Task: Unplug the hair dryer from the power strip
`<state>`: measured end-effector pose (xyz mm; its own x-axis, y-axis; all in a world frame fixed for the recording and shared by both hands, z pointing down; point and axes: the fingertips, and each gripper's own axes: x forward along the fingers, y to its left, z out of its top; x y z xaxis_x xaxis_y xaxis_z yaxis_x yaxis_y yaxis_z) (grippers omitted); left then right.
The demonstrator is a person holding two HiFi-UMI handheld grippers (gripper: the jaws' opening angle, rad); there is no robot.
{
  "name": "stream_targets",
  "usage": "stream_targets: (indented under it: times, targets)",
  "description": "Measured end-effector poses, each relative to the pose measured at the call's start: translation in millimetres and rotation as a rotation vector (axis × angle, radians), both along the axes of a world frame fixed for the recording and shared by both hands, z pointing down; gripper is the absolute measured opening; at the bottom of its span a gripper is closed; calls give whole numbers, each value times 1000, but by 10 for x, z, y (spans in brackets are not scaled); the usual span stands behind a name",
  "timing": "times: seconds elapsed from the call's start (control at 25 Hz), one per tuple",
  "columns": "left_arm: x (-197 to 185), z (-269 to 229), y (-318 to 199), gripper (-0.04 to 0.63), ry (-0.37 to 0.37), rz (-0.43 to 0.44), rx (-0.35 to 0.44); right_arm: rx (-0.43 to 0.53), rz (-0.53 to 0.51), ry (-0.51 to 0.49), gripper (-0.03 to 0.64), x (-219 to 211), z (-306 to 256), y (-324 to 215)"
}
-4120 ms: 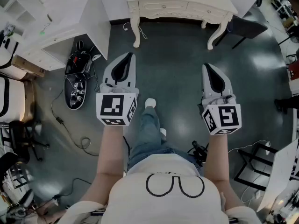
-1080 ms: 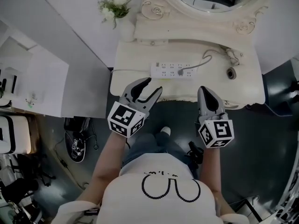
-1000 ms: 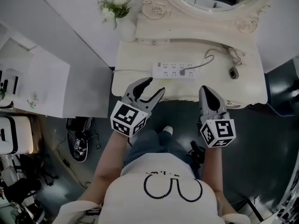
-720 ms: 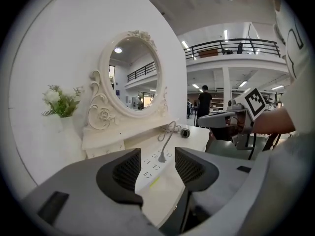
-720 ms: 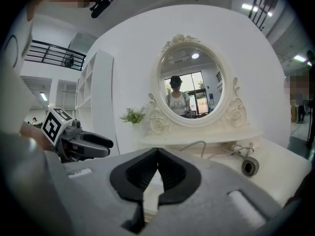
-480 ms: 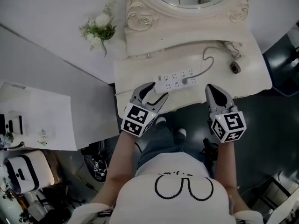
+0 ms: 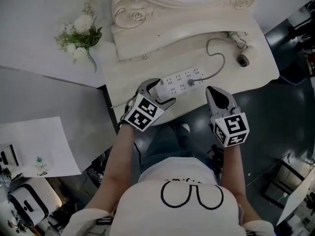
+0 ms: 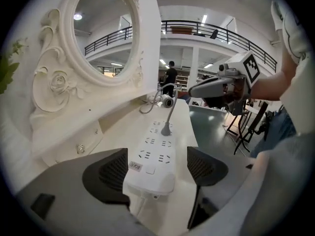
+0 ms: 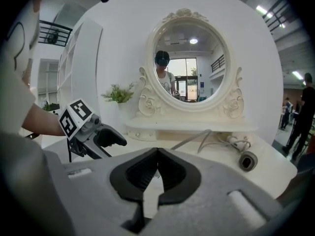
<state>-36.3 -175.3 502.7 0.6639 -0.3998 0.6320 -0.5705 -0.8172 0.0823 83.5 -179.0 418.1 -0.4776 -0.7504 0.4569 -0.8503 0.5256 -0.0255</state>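
Dressing table [image 7: 133,75], one power strip [image 7: 181,79], one plug [image 8: 166,128]

White power strip [image 7: 179,80]; grey plug [image 8: 166,128]; cream dressing table [image 7: 133,75]; dark glossy floor [image 7: 280,122].

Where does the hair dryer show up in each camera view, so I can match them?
Head view: hair dryer at upper right, on the vanity top.
Left gripper view: hair dryer at centre, beyond the power strip.
Right gripper view: hair dryer at lower right.
Shared landmark: the carved mirror frame.
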Motion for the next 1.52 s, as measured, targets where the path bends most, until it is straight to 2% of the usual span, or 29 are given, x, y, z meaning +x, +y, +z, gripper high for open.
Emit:
stream_targets:
  times: [0.32,0.4,0.52,0.68,0.92,0.96,1.0,1.04,1.2,1.52]
  targets:
    - [14,381,-91,383,-93,164,-64,-44,130,13,0,15,188,-72]
    - [25,444,-84,407,-120,198,-67,-60,153,16,0,29,240,-52]
    - [39,527,-68,410,-154,237,-59,-74,179,19,0,37,300,-38]
    - [56,540,-72,413,-150,249,-53,-74,207,24,0,41,322,-75]
    - [64,547,-74,419,-143,245,-55,-91,249,-25,6,10,368,-137]
    - [70,553,-71,425,-144,245,-54,-100,248,-29,21,0,389,-145]
    - [77,560,-72,431,-145,246,-51,-114,245,-33,87,-12,414,-153]
    - [84,567,-76,434,-146,247,-47,-127,242,-39,107,-22,439,-163]
    - [87,576,-92,436,-140,249,-44,-165,228,-72,122,-69,518,-204]
    - [86,590,-95,436,-149,250,-58,-196,186,-58,152,-274,766,-353]
